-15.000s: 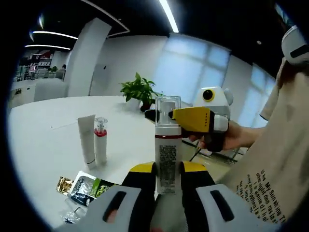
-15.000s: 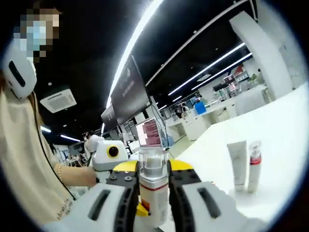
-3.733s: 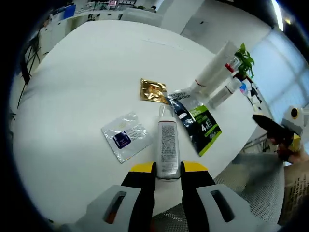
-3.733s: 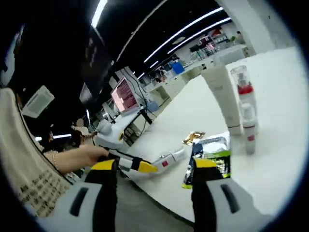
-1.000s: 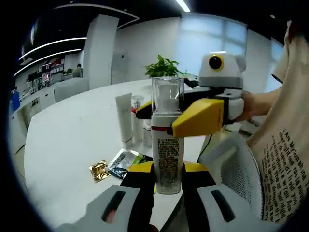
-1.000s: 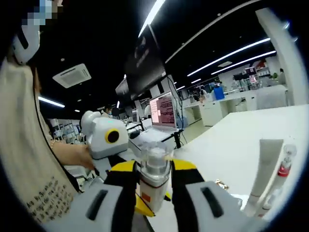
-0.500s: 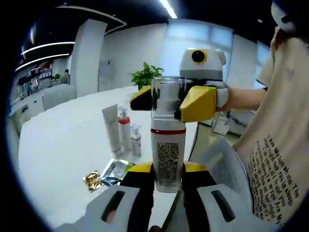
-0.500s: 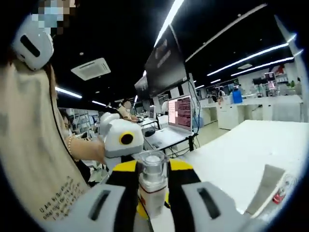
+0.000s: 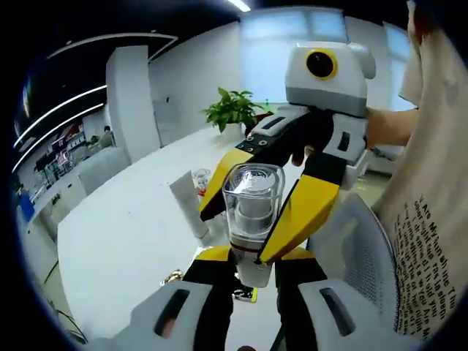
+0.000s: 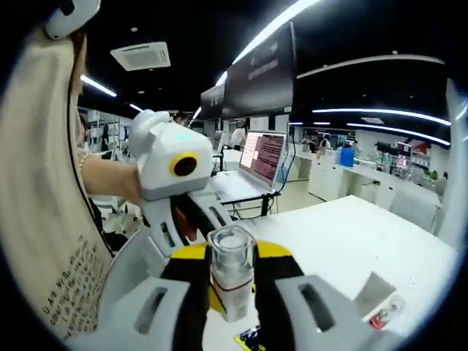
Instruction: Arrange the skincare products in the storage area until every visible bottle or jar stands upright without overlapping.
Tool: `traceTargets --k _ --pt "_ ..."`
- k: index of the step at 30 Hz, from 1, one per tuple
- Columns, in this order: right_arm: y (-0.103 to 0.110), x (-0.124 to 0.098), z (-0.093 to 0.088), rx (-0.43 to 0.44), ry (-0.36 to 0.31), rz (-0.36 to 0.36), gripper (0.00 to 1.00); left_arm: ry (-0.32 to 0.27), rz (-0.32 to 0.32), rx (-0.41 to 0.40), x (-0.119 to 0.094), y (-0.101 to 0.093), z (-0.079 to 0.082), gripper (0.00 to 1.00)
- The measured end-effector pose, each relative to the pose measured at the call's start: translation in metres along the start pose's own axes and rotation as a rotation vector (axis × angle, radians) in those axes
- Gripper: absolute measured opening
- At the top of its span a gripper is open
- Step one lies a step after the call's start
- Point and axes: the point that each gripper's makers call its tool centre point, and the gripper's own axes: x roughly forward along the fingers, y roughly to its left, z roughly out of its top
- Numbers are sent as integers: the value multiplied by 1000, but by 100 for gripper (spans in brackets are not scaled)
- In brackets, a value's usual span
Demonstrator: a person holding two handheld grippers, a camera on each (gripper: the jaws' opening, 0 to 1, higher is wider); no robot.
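Two tools (image 9: 252, 265) (image 10: 228, 274) pinch one pump bottle (image 9: 251, 219) (clear cylindrical cap) | glossy white table (image 9: 139, 241)

Left hand-held gripper (image 9: 254, 272): pale grey housings w/ dark oval slots, black jaws, yellow tips. 
Right hand-held gripper (image 10: 229, 272): same build, grey shells w/ slots, black jaws, yellow tips; seen in left gripper view w/ white box top, yellow ring, long yellow/black jaws. 
Person: cream T-shirt (image 9: 431, 241) w/ dark printed text; bead bracelet (image 10: 82, 162) at wrist.
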Motion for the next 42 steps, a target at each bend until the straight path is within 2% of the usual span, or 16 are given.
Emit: traceTargets --k 5,13,21,26,29,36,40,42 --pt "-4 -6 -9 6 15 -35 22 8 -41 7 10 -3 -1 17" --pt "-21 -21 -33 34 46 -118 24 20 -116 32 42 -4 -5 17" --pt "-42 -39 -57 105 67 -202 40 36 -164 16 82 13 -12 17" --pt "-52 -52 -78 164 94 -261 47 59 -179 34 109 24 -20 17" --pt "-57 -61 -92 193 106 -293 47 64 -179 31 122 33 -22 17" --pt "-66 -79 -119 253 140 -368 61 36 -187 10 155 50 -20 17" --pt "-72 -91 -131 282 153 -428 74 37 -175 32 172 57 -24 17" --pt "-73 -95 -135 305 158 -451 75 39 -188 31 179 58 -27 17"
